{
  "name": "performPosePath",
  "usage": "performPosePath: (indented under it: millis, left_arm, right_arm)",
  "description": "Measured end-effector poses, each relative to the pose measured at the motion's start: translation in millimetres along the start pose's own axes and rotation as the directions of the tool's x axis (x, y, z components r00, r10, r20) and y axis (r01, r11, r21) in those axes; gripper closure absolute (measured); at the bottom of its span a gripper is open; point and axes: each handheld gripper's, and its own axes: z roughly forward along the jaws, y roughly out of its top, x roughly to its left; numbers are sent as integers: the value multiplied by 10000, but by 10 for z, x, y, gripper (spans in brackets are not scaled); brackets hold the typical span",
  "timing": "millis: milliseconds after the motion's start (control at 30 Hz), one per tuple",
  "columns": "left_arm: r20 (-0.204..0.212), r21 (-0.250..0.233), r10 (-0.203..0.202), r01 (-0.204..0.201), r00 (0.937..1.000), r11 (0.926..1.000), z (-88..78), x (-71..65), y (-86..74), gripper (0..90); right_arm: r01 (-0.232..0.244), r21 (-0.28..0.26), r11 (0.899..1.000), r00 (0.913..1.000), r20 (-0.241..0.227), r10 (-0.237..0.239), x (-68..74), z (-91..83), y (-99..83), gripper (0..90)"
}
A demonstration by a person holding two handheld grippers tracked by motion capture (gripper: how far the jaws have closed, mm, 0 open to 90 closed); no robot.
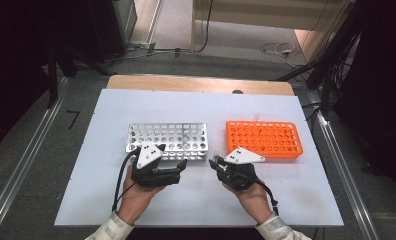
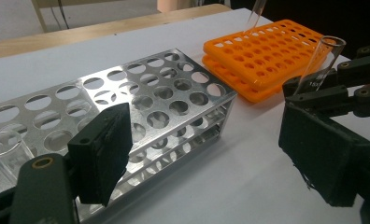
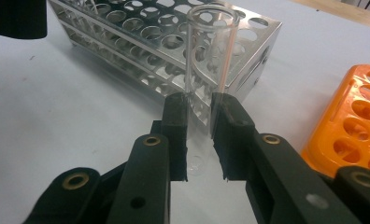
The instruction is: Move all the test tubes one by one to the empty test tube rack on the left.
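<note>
Glass test tube (image 3: pixel 206 70) (upright) | clamped between right gripper (image 3: pixel 199 135) jaws | left gripper (image 2: pixel 206 154) wide

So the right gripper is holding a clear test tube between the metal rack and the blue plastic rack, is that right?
Not quite: the plastic rack is orange, not blue, as the high view shows. The rest holds: the right gripper has its fingers shut on a clear test tube, between the metal rack and the orange one.

Lab bench, metal test-tube rack (image 1: pixel 167 141), orange tube rack (image 1: pixel 264 139), white table (image 1: pixel 196 200), cabled floor
</note>
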Motion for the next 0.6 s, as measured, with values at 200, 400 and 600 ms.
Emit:
performPosePath:
  millis: [200, 400, 600]
  left_arm:
    - [76, -38, -8, 8, 10000, 10000, -3, -20, 3, 175]
    - [165, -84, -6, 7, 9999, 10000, -12, -43, 9, 179]
    - [245, -95, 1, 2, 9997, 10000, -11, -58, 11, 181]
  right_arm:
    - [52, 37, 10000, 10000, -78, -51, 39, 32, -5, 731]
    - [112, 92, 9999, 9999, -119, -110, 66, 69, -16, 731]
    - [203, 134, 9997, 9996, -207, -200, 96, 96, -22, 731]
